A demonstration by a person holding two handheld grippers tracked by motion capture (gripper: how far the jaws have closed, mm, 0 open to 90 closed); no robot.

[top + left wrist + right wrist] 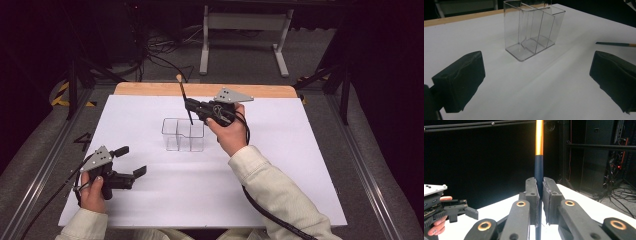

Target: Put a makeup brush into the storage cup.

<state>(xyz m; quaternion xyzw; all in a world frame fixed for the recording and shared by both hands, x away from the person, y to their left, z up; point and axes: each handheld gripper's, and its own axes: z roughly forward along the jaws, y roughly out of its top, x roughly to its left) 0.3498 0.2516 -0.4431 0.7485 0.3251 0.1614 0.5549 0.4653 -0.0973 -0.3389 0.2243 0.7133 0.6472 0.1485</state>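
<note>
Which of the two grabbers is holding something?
The right gripper, up beside the clear box. Its jaws are pinched shut on a thin dark brush handle. The left gripper is wide open with nothing between its jaws.

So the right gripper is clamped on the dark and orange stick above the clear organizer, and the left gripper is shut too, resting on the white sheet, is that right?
Not quite. The left gripper is open: the left gripper view shows its two black pads wide apart with nothing between them. The rest holds: the right gripper is clamped on the stick, above the clear organizer.
</note>
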